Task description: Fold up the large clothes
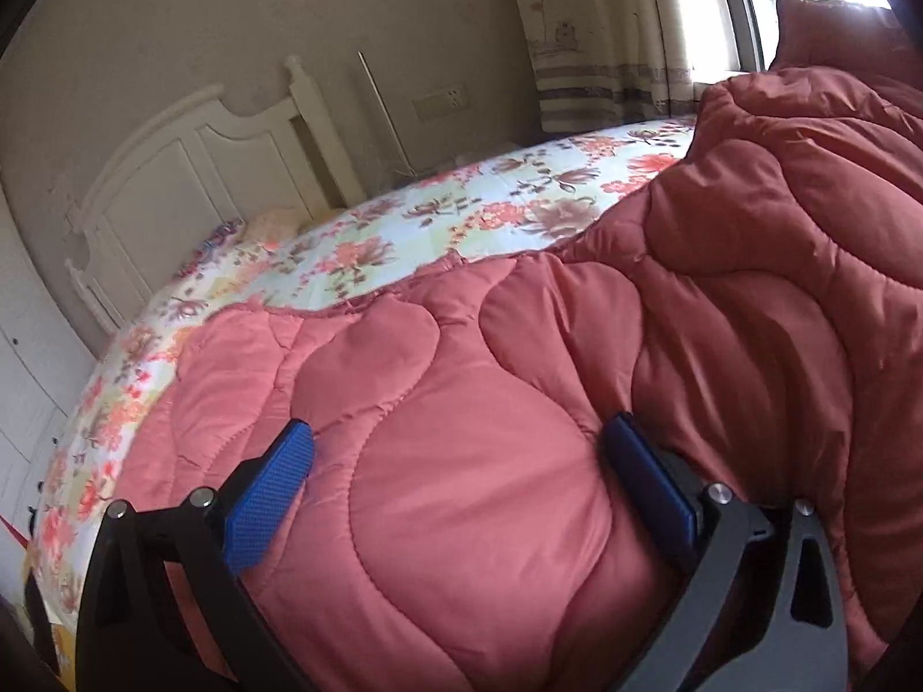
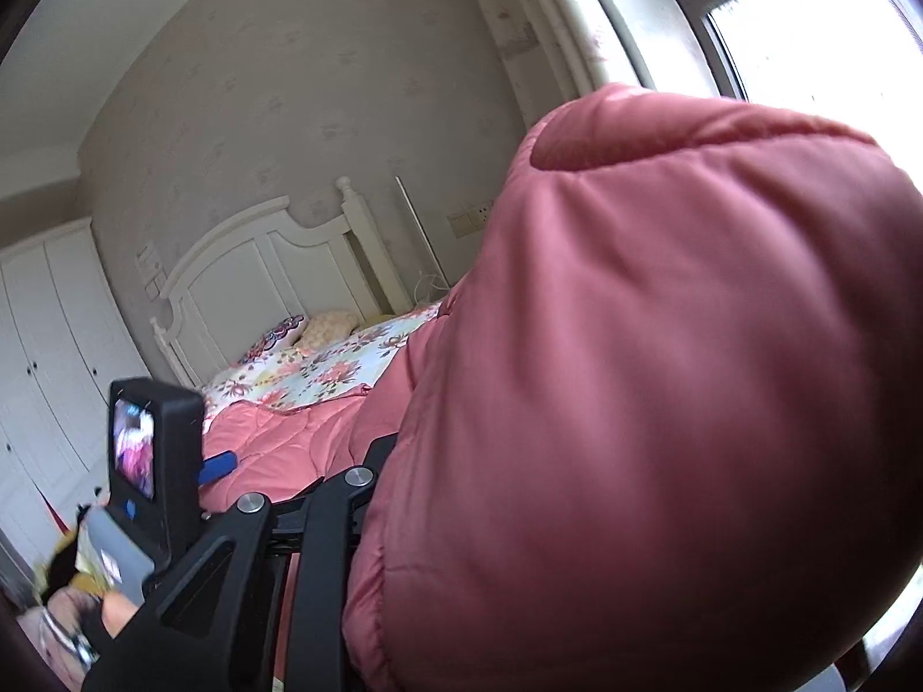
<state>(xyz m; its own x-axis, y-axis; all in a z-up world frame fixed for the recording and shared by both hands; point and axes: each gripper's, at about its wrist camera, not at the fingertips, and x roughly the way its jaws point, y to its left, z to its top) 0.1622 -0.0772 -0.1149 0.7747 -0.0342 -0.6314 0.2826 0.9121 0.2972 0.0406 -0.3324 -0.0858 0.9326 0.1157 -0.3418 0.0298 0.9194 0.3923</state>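
Left wrist view, left gripper (image 1: pixel 456 461) jaws spread wide over pink quilt (image 1: pixel 490 403) on floral-sheeted bed (image 1: pixel 404 219), right gripper (image 2: pixel 404 461) fingers buried in lifted quilt, state unclear.

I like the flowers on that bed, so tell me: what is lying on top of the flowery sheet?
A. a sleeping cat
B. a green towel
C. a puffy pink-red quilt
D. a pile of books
C: the puffy pink-red quilt lies spread over the flowery sheet, and the left gripper has its blue fingers apart on either side of a bulge in it.
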